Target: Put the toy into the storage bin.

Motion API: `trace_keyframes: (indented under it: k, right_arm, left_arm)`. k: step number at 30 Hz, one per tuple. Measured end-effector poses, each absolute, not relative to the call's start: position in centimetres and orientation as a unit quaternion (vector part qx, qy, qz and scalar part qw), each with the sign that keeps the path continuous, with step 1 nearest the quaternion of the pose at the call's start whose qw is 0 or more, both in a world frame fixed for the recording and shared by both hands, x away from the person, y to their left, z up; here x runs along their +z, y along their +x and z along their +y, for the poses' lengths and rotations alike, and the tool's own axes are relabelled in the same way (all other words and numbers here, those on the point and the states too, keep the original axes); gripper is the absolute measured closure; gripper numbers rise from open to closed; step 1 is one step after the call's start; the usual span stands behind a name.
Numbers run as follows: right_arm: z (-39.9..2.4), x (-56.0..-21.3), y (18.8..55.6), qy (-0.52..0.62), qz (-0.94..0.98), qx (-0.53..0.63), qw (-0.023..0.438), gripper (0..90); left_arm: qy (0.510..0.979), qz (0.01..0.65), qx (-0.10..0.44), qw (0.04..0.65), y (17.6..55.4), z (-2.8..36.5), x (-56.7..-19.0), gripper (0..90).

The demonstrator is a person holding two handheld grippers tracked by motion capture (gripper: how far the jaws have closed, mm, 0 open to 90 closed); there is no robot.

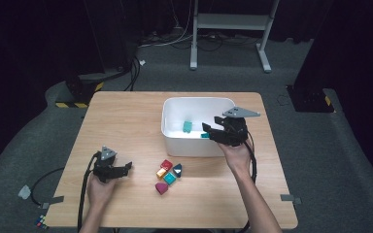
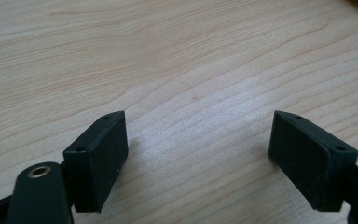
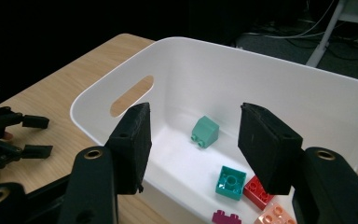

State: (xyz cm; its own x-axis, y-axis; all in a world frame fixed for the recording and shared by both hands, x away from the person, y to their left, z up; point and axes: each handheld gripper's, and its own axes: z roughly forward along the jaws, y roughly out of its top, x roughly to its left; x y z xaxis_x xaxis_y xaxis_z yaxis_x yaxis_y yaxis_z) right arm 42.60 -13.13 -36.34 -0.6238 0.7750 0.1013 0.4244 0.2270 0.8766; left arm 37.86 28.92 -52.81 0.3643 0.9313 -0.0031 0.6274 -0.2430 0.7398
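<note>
Overhead coverage first. From the high view I see a wooden table with a white bin right of centre toward the far edge. A green block lies inside the bin. My right gripper is held at the bin's right side, its jaws reaching in over the rim. Near the table's near edge, just in front of the bin, sits a small cluster of blocks: red, orange, teal, dark with white, and magenta. My left gripper rests low on the near left of the table, well apart from the cluster, jaws pointing right.

Left gripper view: the left gripper has its jaws spread wide with bare table between them; nothing is held.

Right gripper view: the right gripper hangs over the white bin, jaws parted and empty. Below them on the bin floor lie the green block, a teal block, a red block, a magenta block and a peach block. The left gripper shows at far left over the table.
</note>
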Motion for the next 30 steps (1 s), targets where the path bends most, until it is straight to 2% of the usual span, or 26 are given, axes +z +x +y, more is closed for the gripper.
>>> trace_keyframes:
  k: [16,30]
  right_arm:
    - [-12.9,-38.4,38.5,0.371,0.768,0.491,0.178,42.9]
    - [-10.7,-43.9,37.1,0.378,0.779,0.478,0.148,42.1]
  left_arm:
    - [0.755,0.517,0.227,0.335,37.9,28.9,-52.8,19.8]
    - [0.755,0.516,0.227,0.334,37.8,28.9,-52.8,19.8]
